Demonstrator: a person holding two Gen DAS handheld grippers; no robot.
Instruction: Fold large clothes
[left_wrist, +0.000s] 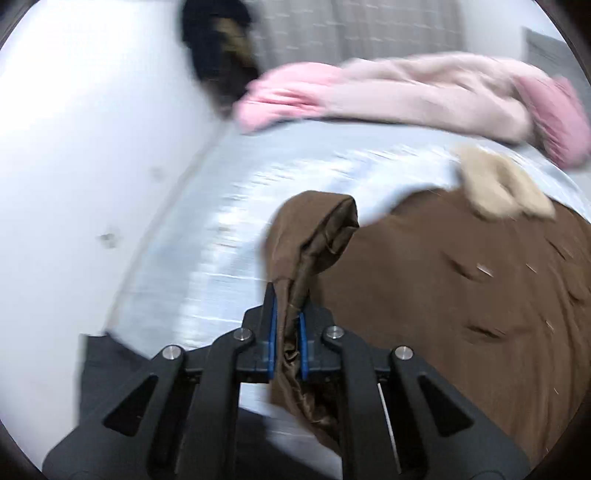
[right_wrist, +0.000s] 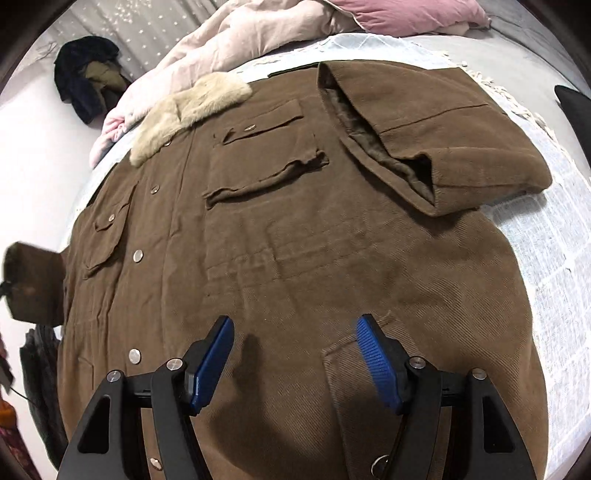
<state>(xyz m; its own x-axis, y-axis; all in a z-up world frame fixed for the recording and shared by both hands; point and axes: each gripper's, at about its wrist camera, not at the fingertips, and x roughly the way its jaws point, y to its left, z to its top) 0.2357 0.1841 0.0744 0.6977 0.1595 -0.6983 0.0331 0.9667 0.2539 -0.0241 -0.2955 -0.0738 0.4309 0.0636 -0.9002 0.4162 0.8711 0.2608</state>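
A large brown coat (right_wrist: 295, 240) with a beige fur collar (right_wrist: 192, 110) lies face up on the bed, buttons and flap pockets showing. Its right sleeve (right_wrist: 443, 125) is folded across the chest. My right gripper (right_wrist: 295, 332) is open and empty, just above the coat's lower front. My left gripper (left_wrist: 287, 306) is shut on the cuff of the other sleeve (left_wrist: 314, 236) and holds it up at the coat's left side; that raised cuff also shows in the right wrist view (right_wrist: 33, 284). The coat body (left_wrist: 461, 295) lies to its right.
A pale blue bedspread (left_wrist: 229, 206) covers the bed (right_wrist: 546, 236). A pink and cream quilt (left_wrist: 388, 92) is heaped at the far end, also in the right wrist view (right_wrist: 258, 26). Dark clothes (right_wrist: 88, 81) hang on the white wall (left_wrist: 74, 147) to the left.
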